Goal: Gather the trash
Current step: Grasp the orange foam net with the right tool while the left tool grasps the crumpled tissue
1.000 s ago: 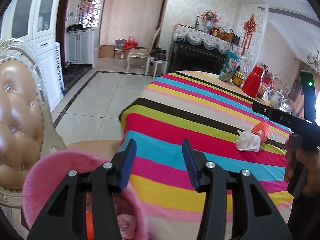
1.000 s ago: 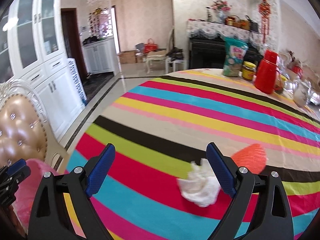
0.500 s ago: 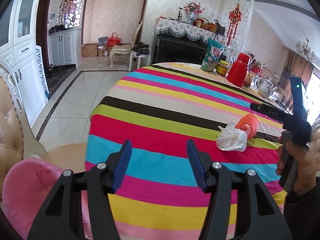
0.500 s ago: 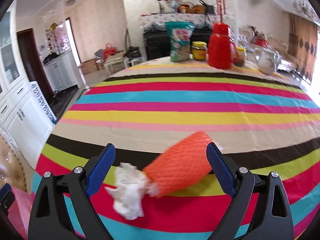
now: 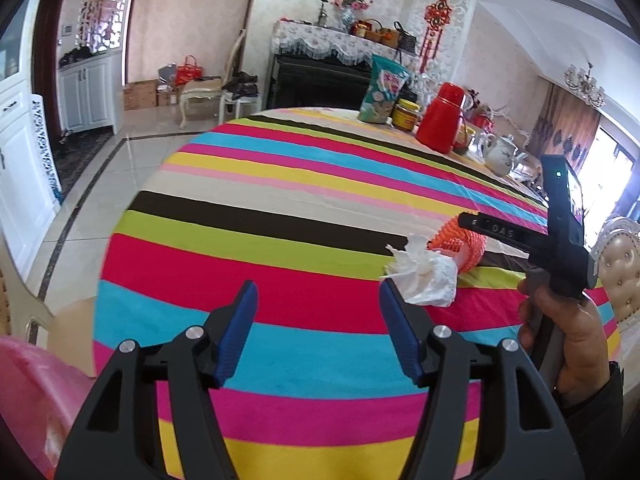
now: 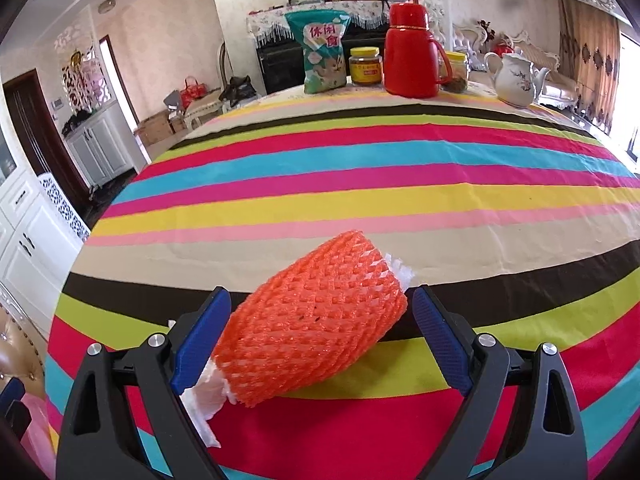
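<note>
orange foam fruit net (image 6: 316, 320) lies on its side on the striped tablecloth (image 6: 360, 184), between the spread blue fingers of the right gripper (image 6: 320, 336), which bracket it; whether either pad touches it is hard to tell. crumpled white tissue (image 5: 424, 276) sits just beside the net's near end, partly hidden behind the right gripper's left finger (image 6: 200, 336) in the right wrist view. left gripper (image 5: 316, 332) hovers over the near edge of the table with its fingers wide apart and nothing between them. pink bin (image 5: 36, 408) shows at the lower left below the table edge. at the far side stand a snack bag (image 6: 324, 52), a yellow-lidded jar (image 6: 365, 66), a red thermos (image 6: 412, 50) and a white teapot (image 6: 514, 78), well apart from the trash.
</note>
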Tool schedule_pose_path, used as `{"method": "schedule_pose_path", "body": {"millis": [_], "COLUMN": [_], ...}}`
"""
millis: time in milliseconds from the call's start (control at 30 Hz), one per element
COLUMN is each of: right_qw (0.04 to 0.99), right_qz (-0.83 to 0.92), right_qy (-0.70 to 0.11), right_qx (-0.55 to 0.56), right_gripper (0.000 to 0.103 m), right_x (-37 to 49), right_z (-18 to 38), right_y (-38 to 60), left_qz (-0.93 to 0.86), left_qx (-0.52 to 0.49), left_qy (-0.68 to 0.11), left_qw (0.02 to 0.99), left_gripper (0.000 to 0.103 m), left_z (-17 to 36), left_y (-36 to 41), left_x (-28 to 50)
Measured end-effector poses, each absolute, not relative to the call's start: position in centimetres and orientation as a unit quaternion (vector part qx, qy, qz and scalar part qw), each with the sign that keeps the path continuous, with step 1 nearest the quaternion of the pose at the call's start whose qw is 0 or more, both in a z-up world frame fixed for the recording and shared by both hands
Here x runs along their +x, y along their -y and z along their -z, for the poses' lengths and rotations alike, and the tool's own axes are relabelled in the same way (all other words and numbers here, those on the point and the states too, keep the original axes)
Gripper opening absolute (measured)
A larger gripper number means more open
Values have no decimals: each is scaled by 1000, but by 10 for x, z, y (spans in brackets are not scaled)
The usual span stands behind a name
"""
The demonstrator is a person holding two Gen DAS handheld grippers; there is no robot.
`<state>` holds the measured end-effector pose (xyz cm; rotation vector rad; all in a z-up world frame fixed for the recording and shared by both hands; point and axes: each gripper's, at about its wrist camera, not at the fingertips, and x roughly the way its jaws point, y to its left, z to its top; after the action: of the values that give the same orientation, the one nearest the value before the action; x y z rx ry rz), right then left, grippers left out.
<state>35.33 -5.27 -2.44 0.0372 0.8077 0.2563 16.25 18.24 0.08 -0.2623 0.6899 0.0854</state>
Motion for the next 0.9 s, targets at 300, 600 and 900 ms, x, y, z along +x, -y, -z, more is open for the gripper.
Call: {"method": "schedule_pose_path", "body": {"millis": [300,600,900], "right_qw": [895,889,900], "right_qz": [-139,-152,-139], "right_qy": [-423,-430,-412], "right_qx": [-18,-30,-38], "right_gripper": [81,51,37], "right_x": [360,362,358], "right_z": [41,46,28], "right_y": [48,56,75], "left_qz": [34,86,100], "left_qx": [-148,-146,-145], "left_qy": [-370,-399,-408], "left_qw": [916,901,896], "left_gripper": [69,72,77], "left_z": [19,34,39], "left_y": [-163,-138,-126], "left_x": [213,248,259]}}
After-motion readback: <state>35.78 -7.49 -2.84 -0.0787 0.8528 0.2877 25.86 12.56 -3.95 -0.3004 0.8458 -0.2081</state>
